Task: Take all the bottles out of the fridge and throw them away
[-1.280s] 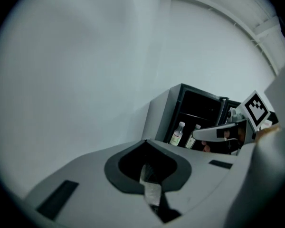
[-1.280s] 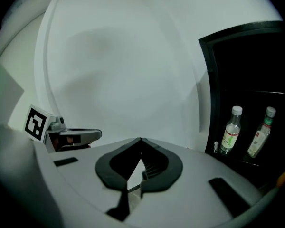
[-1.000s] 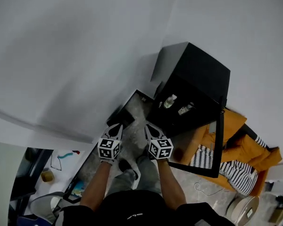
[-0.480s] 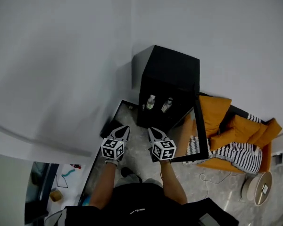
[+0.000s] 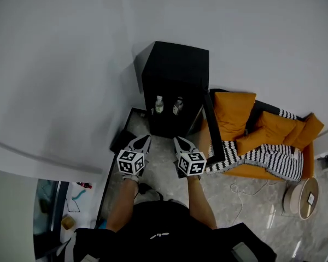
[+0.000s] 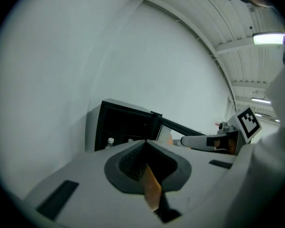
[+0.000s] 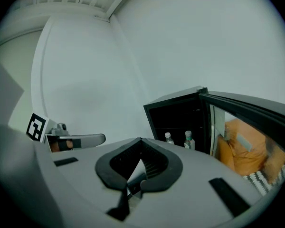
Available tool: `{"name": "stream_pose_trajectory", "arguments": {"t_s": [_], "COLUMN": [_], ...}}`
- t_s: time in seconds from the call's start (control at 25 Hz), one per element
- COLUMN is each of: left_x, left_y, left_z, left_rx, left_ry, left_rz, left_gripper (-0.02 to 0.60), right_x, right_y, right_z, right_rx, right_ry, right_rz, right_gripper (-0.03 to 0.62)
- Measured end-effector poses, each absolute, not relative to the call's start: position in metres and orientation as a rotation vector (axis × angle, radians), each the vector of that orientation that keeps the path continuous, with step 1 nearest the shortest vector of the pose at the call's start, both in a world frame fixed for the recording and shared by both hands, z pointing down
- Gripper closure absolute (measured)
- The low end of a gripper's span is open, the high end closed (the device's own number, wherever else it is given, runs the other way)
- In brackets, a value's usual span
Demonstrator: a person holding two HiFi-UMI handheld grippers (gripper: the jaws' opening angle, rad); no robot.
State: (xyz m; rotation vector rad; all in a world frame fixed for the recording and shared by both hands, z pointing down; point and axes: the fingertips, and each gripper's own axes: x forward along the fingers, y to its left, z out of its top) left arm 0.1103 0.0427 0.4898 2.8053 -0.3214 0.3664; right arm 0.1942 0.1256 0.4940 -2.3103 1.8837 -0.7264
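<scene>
Two upright bottles stand in the open fridge, well beyond the left gripper and the better-aligned right gripper. Both grippers are pressed together, empty.

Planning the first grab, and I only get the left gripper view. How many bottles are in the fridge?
Observer: Two, a left bottle and a right bottle, upright side by side in the open fridge.
Operator: Is the other hand's tool free?
Observer: Yes, the right gripper has its jaws together, nothing between them.
Operator: Anything beside the fridge?
Observer: An orange sofa with a striped blanket, past the open door.
</scene>
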Motion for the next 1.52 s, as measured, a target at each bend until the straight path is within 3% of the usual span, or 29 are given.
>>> {"name": "stream_pose_trajectory", "arguments": {"t_s": [0.92,1.52], "left_x": [0.086,0.076], "left_y": [0.180,0.189], "left_z": [0.479,0.471], "left_rx": [2.852,2.869], "left_ry": [-0.303,-0.320], "left_rz": [0.356,0.368], "left_gripper": [0.575,0.575], "right_x": [0.159,0.151], "right_y": [0.270,0.284], "right_z": [0.491,0.498], "right_rx": [-2.346,-2.317], "right_ry": [1.993,1.987], "right_rz": [-0.677,-0.700], "right_gripper": [0.586,0.586]}}
